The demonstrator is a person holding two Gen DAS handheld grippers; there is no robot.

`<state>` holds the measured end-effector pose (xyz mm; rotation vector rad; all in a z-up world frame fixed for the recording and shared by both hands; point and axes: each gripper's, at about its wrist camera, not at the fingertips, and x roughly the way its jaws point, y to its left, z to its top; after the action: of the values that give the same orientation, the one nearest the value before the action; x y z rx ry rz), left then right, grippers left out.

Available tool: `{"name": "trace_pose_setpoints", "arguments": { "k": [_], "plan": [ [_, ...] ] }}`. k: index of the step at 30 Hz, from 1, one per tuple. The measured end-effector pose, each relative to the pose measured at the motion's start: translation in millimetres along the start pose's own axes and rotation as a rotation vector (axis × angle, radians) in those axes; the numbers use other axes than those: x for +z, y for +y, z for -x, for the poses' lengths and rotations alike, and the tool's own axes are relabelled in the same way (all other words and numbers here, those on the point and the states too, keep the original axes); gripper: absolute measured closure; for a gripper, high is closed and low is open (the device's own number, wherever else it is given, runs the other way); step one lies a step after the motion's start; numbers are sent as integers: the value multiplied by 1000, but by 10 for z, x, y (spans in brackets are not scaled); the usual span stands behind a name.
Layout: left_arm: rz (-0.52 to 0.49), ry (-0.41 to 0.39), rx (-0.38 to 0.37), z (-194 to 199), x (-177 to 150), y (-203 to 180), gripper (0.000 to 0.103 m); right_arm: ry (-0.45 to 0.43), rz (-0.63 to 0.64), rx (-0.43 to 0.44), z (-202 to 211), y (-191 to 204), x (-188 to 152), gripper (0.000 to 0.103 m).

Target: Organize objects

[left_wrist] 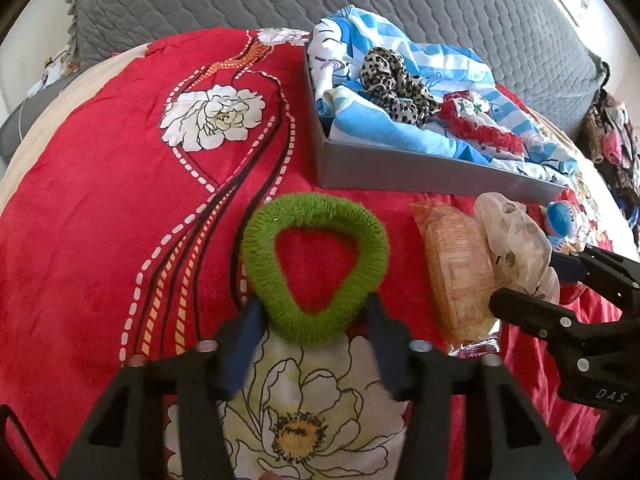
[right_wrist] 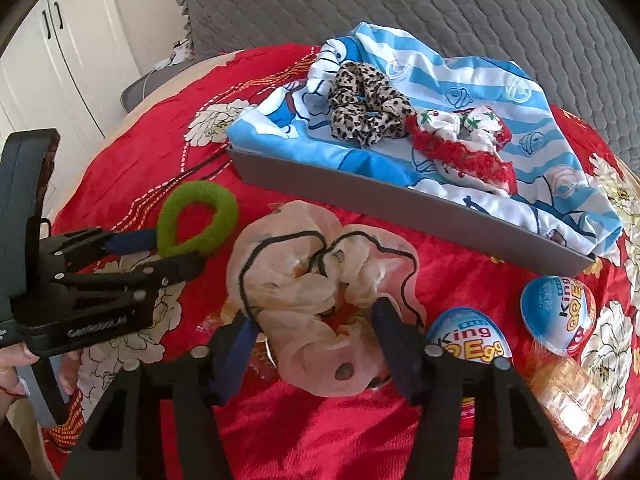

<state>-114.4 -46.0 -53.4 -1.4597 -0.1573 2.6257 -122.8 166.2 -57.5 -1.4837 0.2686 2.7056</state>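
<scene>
We use the grey tray [left_wrist: 400,172] as landmark; it sits on the red floral bedspread [left_wrist: 100,220] w/ a blue-white striped cloth [left_wrist: 400,136] bunched inside. On that cloth lie a leopard scrunchie [left_wrist: 396,80] and, just beside it, a red-white scrunchie [left_wrist: 480,124].

Left tool [left_wrist: 314,312]: in front of the tray's near wall, toward its left end. The green fuzzy scrunchie [left_wrist: 316,264] lies flat on the bedspread there, its near end betw. the two blue pads [left_wrist: 244,340]. Both pads touch the fuzz on either side, so we read the tool as narrowed onto the green scrunchie. The rest of the ring sticks out past the fingertips toward the tray, apart from its wall.

Right tool [right_wrist: 316,320]: also in front of the tray's near wall, approx. mid-length. The cream sheer scrunchie [right_wrist: 320,280] w/ thin black edging lies betw. its fingers; pads press into the fabric at left and right, so the tool is closed partway on it. The bulk of the fabric spreads ahead toward the tray, not touching it.

Under/beside the cream scrunchie is an orange wrapped packet [left_wrist: 460,272]. Two King Egg toys [right_wrist: 560,312] lie near the tray's right corner, just right of the right tool.

A hand [right_wrist: 16,364] shows at the left tool's grip in the right wrist view.
</scene>
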Motion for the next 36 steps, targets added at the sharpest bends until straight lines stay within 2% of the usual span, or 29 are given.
{"name": "trace_pose_setpoints", "arguments": {
  "k": [2, 4, 6, 7, 9, 18, 36],
  "plan": [
    [-12, 4, -10, -2, -1, -18, 70, 3, 5, 7, -3, 8, 4, 52],
    [-23, 4, -20, 14, -10, -42, 78, 4, -3, 20, 0, 5, 4, 56],
    [-27, 4, -28, 21, -12, -56, 81, 5, -14, 28, 15, -15, 11, 61],
    [-28, 8, -33, 19, -15, -60, 81, 4, -17, 33, 21, -20, 13, 63],
    [-24, 10, -44, 27, -21, -58, 82, 5, -26, 53, 32, -31, 17, 74],
    [-7, 4, -61, 80, -26, -57, 83, -18, -44, 93, 104, -51, 48, 83],
    [-12, -44, -71, 341, 24, -153, 83, -95, -41, 135, 423, -3, 133, 87]
  ]
}}
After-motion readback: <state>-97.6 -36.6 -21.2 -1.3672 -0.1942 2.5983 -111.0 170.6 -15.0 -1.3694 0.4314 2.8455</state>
